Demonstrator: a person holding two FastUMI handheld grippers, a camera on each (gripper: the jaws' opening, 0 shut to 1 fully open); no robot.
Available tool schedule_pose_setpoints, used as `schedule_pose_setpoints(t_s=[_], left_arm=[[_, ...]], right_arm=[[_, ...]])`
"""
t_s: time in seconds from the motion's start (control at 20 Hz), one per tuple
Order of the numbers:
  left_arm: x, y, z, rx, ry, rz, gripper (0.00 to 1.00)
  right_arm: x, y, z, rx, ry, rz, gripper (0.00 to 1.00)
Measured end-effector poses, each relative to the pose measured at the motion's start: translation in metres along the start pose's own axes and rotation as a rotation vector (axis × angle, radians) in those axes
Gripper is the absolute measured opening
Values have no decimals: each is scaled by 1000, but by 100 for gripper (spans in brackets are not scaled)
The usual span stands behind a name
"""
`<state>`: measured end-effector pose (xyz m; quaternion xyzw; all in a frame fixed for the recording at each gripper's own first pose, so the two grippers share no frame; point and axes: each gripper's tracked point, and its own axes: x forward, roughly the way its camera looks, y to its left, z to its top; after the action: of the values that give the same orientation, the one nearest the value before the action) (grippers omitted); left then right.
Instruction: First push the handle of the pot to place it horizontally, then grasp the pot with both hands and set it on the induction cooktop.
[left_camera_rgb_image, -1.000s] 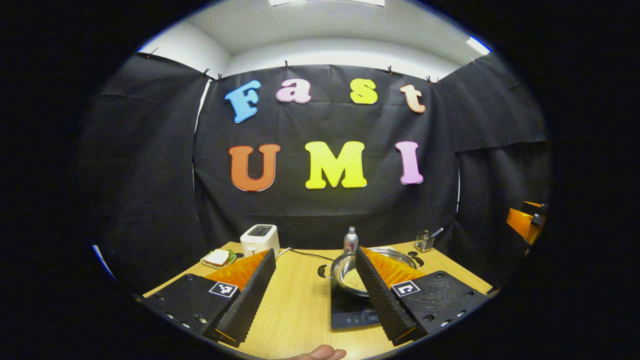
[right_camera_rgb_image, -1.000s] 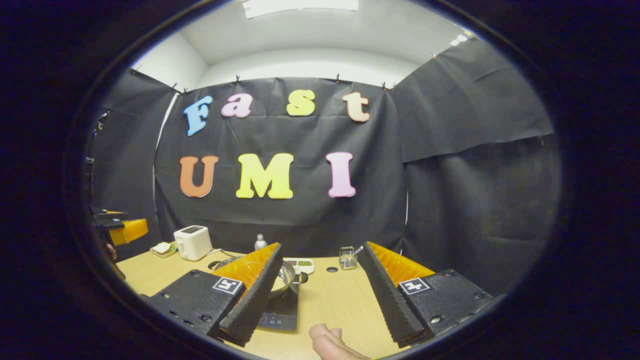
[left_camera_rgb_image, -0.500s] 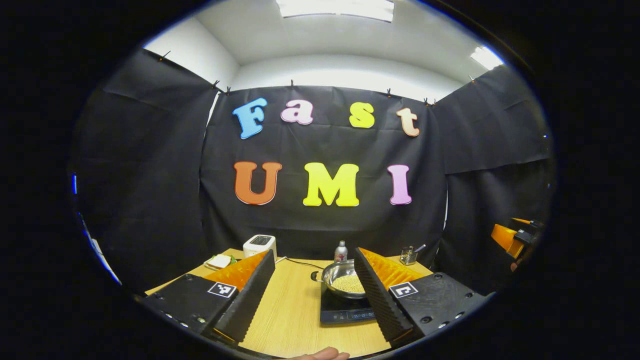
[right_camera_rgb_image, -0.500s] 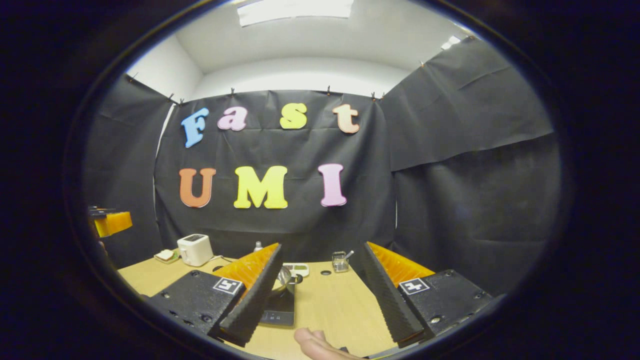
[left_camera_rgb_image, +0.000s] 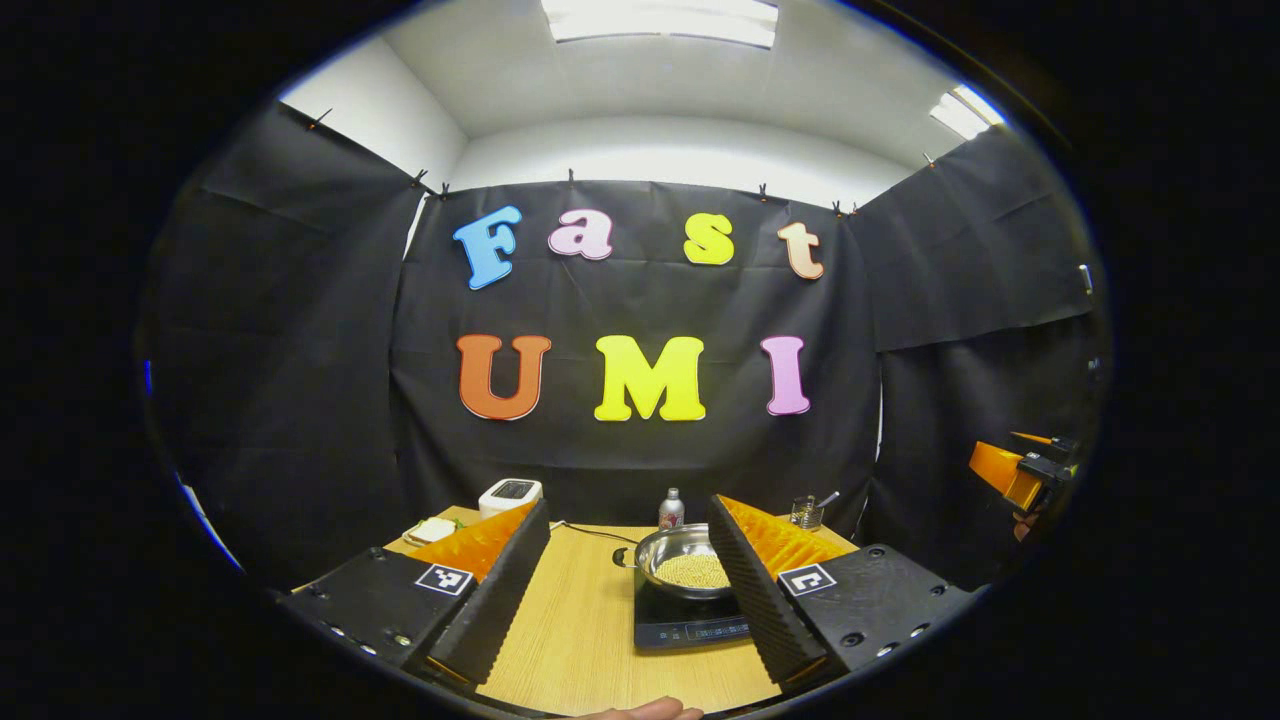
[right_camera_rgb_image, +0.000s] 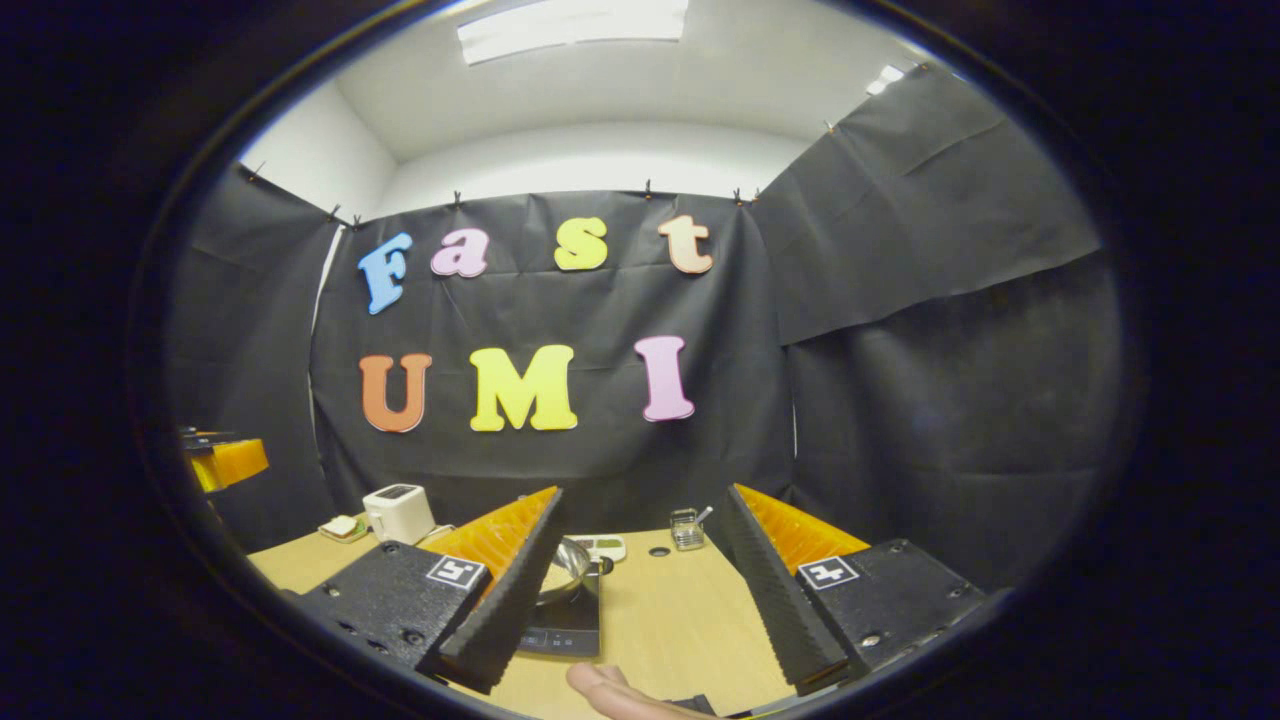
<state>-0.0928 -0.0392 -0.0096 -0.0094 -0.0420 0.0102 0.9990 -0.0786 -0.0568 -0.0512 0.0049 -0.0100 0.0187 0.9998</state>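
Both grippers, left gripper (left_camera_rgb_image: 620, 590) and right gripper (right_camera_rgb_image: 640, 590), hang spread and empty; pot (left_camera_rgb_image: 683, 562) sits on cooktop (left_camera_rgb_image: 690, 625) (seemingly done), so withdraw slowly, clear of its rim.

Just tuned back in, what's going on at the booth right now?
The pot, with small pale grains inside, sits on the induction cooktop on the wooden table. The left gripper and right gripper are both open, holding nothing, held short of the pot. A toaster, a bottle and a small glass holder stand at the back. Judging by the layout, the placing looks done.
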Motion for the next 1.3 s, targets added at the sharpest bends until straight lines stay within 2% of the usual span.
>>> schedule_pose_setpoints(t_s=[0.5, 1.3], left_arm=[[-17, -16, 4, 48, -25, -39, 95], [-14, -9, -5, 50, -14, -10, 95]], right_arm=[[-10, 21, -1, -42, -3, 48, 98], [-12, 27, -10, -29, 15, 74, 98]])
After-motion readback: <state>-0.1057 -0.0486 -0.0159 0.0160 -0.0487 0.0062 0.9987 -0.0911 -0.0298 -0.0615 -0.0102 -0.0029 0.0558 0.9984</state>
